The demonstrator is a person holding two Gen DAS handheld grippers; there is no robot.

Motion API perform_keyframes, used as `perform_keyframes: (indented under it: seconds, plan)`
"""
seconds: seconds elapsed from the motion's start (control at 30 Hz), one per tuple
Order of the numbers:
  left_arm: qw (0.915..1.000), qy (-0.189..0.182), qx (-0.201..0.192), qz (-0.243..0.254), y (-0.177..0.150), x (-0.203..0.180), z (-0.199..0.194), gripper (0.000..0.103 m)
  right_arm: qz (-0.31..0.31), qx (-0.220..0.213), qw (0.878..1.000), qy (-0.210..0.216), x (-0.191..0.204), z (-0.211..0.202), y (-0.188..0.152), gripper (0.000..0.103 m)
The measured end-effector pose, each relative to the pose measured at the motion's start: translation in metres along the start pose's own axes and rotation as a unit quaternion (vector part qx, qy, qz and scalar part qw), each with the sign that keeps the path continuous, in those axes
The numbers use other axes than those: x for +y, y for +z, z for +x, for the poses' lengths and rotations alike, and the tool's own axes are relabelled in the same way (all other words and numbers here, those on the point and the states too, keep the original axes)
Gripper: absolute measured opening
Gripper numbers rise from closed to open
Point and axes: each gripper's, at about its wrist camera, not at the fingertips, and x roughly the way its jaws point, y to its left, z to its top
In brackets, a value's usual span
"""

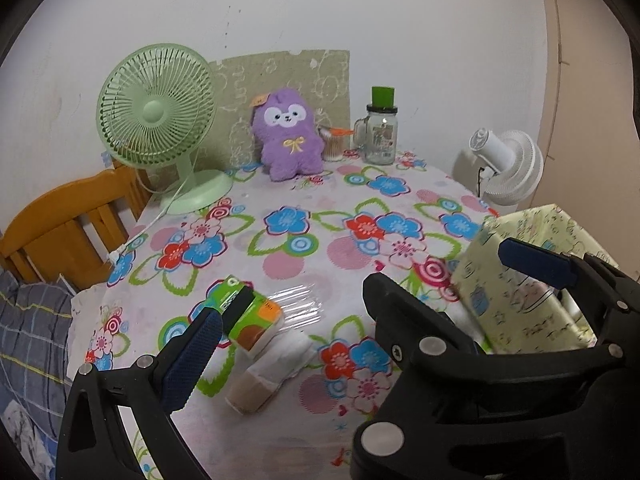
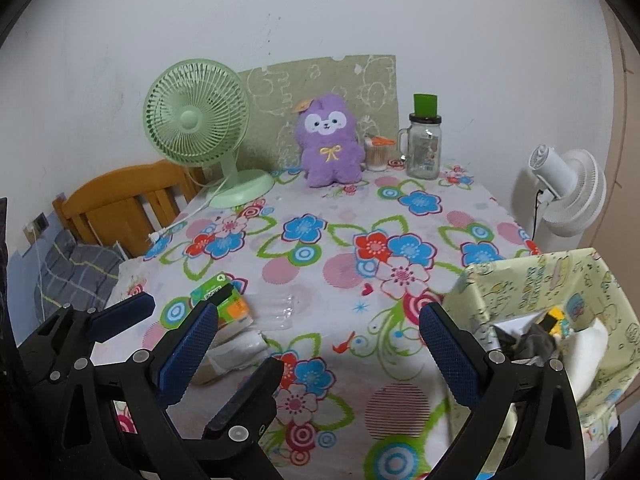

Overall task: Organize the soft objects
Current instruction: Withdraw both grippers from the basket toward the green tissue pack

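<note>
Both tools, left (image 1: 396,292) and right (image 2: 316,336), hang released above the table (image 2: 320,280), apparently approaching the tissue pack (image 1: 250,316) at lower left for binning.

A green fan (image 1: 156,120) stands at the back left of the flowered counter (image 1: 304,216), a glass jar (image 1: 381,132) with a green lid at the back right, a white fan (image 1: 508,168) beyond the right edge, and a wooden chair (image 1: 68,220) beside the left.
</note>
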Motion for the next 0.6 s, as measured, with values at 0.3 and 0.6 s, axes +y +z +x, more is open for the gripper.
perform_keyframes:
  seconds: [0.3, 0.6]
  plan:
    - [0.9997, 0.002, 0.019, -0.013, -0.011, 0.018, 0.018, 0.102, -0.009, 0.014, 1.000, -0.003, 0.013, 0.024, -0.007, 0.102]
    - [0.9989, 0.002, 0.042, -0.019, -0.023, 0.026, 0.040, 0.096, -0.016, 0.036, 0.999, 0.002, 0.016, 0.052, -0.017, 0.102]
